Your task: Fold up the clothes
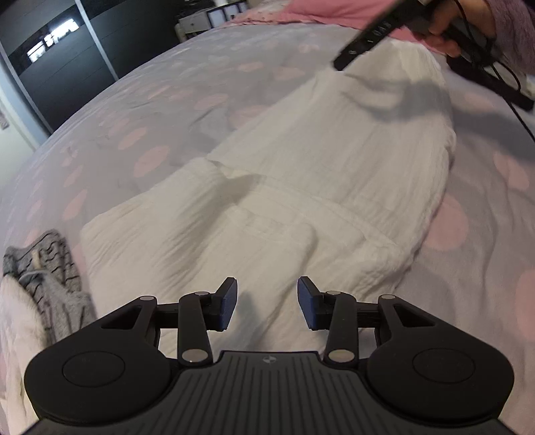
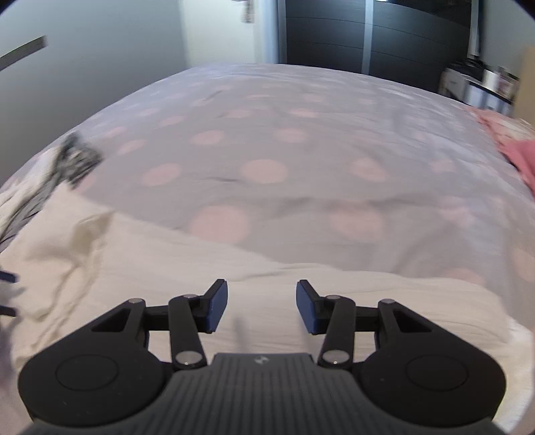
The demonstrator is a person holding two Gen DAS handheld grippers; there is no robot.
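Left wrist view shows the left gripper [image 1: 267, 302] with its blue-padded fingers [image 1: 229, 304] spread wide apart, holding nothing and hovering over the near end of a white garment [image 1: 301, 187] that lies stretched out along the bed [image 1: 167, 110]. The garment is crinkled white cloth, partly folded over itself, running from the near edge of the bed toward its far right corner. At that far end the right gripper [image 1: 341, 65] is seen from outside as a dark bar held by the person's hand [image 1: 468, 23], its tip at or just above the cloth; whether it touches is unclear from here. Right wrist view shows that gripper's own fingers [image 2: 217, 306] also well apart, empty, with the white cloth directly below them. The bed carries a pale grey cover with pink dots. A grey striped garment [image 1: 50, 267] is heaped at the near left edge of the bed, beside the white one. A pink cloth [image 2: 521, 157] lies along the far side of the bed. Around the bed stand a dark wardrobe [image 1: 67, 67] with glossy panels and a pale wall [image 2: 83, 50]. A small round emblem [image 1: 269, 360] marks the gripper body; no writing can be read.
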